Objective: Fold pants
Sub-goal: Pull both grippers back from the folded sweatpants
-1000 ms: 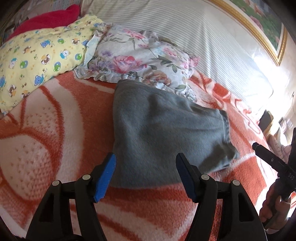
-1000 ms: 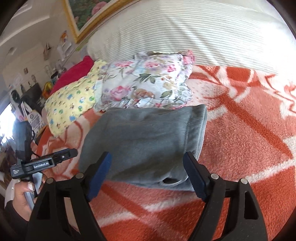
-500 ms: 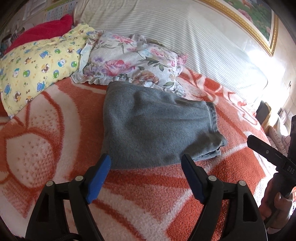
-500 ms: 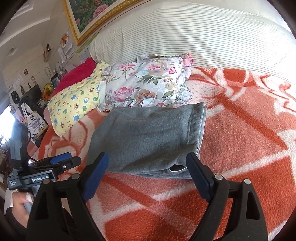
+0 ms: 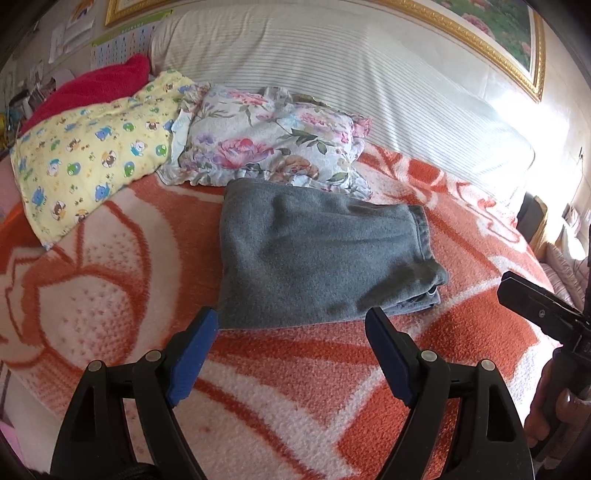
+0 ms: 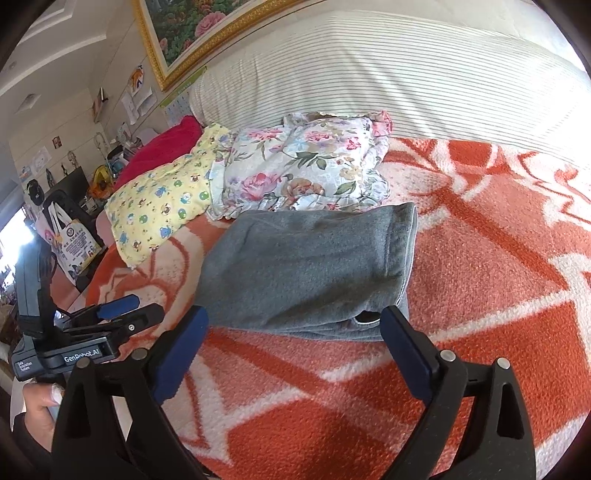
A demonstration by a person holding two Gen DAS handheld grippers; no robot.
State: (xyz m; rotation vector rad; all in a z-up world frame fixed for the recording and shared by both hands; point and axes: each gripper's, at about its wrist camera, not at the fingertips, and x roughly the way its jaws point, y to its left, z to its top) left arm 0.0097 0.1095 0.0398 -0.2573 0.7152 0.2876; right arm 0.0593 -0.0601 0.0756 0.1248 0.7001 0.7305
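In the left wrist view we see the folded grey pants [image 5: 317,258] lying flat in the middle of the frame on the orange and white blanket [image 5: 110,295] that covers the bed. The left tongs [image 5: 291,325] sit at the bottom of the frame, spread wide, with only blanket between their blue pads [image 5: 192,358]; their jaws have just been opening and the near edge of the pants lies just beyond the tips. At the right edge of that frame the black body of the right tongs [image 5: 535,314] comes in, with part of a hand [image 5: 554,413] gripping its handle below. In the right wrist view the pants [image 6: 306,269] again fill the centre, waistband side toward the right, and the right tongs [image 6: 293,325] frame their near edge from the bottom, wide apart and gripping nothing, having just been opening as well. The left tongs [image 6: 122,314] show at the lower left of this frame, held by a hand [image 6: 37,410]. Behind the pants, toward the top of both frames, a floral pillow [image 5: 269,136] touches their far edge, a yellow cartoon-print pillow [image 5: 92,147] lies to its left, a red cloth [image 5: 92,88] sits behind that, and a long white striped bolster [image 6: 388,74] runs across below a gold-framed picture [image 6: 192,33].
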